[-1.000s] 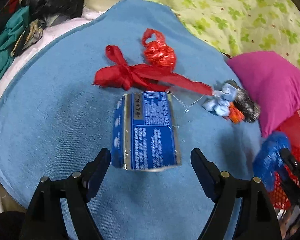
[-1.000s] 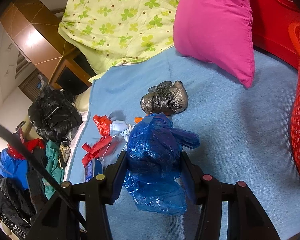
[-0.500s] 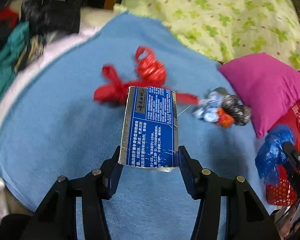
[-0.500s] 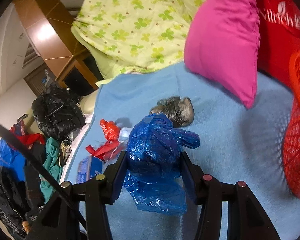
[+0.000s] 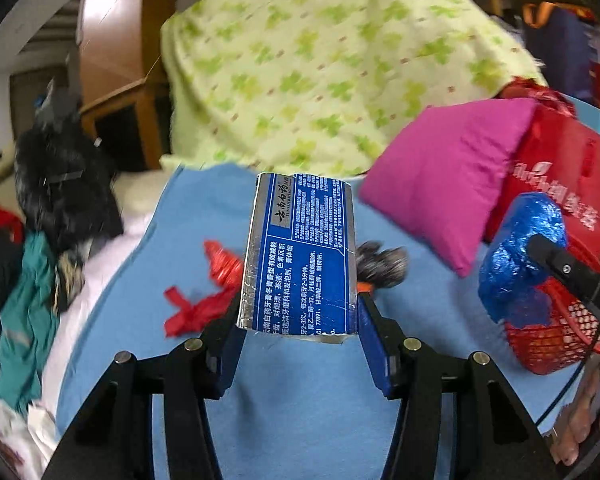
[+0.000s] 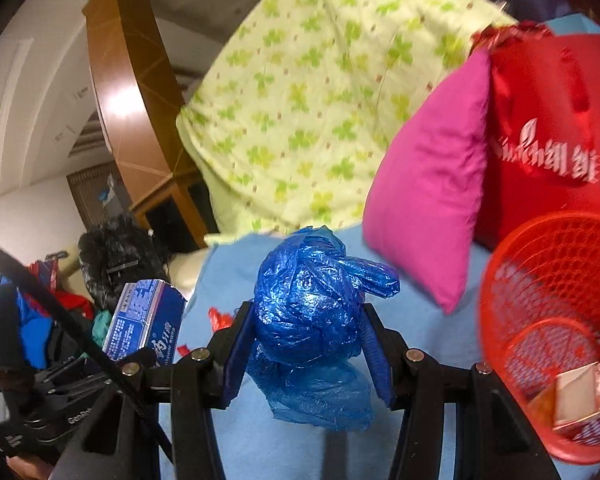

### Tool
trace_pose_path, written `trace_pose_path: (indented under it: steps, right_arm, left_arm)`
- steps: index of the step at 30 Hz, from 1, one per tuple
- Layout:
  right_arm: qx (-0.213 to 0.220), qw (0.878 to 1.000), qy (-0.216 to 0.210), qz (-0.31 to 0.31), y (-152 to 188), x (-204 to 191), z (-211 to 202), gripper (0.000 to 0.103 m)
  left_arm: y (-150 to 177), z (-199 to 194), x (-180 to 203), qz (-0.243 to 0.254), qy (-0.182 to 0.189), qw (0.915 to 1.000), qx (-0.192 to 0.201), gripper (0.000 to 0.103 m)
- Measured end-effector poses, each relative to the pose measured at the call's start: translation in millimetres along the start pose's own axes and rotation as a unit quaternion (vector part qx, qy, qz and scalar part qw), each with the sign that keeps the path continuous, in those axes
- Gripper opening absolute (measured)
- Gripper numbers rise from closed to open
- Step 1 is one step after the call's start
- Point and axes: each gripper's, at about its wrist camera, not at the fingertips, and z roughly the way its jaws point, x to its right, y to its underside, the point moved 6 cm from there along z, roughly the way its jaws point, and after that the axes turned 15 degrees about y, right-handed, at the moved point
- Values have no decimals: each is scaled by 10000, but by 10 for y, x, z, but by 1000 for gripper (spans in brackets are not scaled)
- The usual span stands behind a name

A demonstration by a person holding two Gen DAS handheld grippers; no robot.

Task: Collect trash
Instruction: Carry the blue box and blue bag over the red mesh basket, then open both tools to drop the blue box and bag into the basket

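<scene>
My left gripper (image 5: 298, 320) is shut on a blue and silver toothpaste box (image 5: 300, 252) and holds it above the blue blanket (image 5: 300, 412). The box also shows in the right wrist view (image 6: 144, 320). My right gripper (image 6: 306, 344) is shut on a crumpled blue plastic bag (image 6: 312, 312), raised left of the red mesh basket (image 6: 548, 320). That bag shows at the right of the left wrist view (image 5: 520, 256). On the blanket lie a red ribbon (image 5: 196, 308), a red wrapper (image 5: 222, 264) and a grey crumpled bag (image 5: 382, 266).
A pink pillow (image 5: 444, 176) and a red bag (image 5: 560, 176) stand at the right. A green clover quilt (image 5: 320, 68) lies behind. Black and teal clothes (image 5: 56, 208) are piled at the left. The basket holds a small carton (image 6: 576, 400).
My left gripper closed on the toothpaste box and lifted it off the blanket. My right gripper rose with the blue bag and moved nearer the red basket.
</scene>
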Motion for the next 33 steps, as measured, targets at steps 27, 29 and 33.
trace_pose_path:
  steps: [27, 29, 33]
  right_arm:
    - [1077, 9796, 933, 1415, -282, 1805, -949, 56]
    - [1070, 9777, 961, 1528, -283, 1874, -954, 56]
    - [1005, 9730, 981, 1833, -254, 2028, -957, 56]
  left_arm:
    - [-436, 72, 2080, 1519, 1073, 9820, 329, 56]
    - [-442, 121, 2182, 1577, 1134, 9805, 306, 56]
    - [-456, 251, 2400, 1680, 1355, 9762, 209, 56]
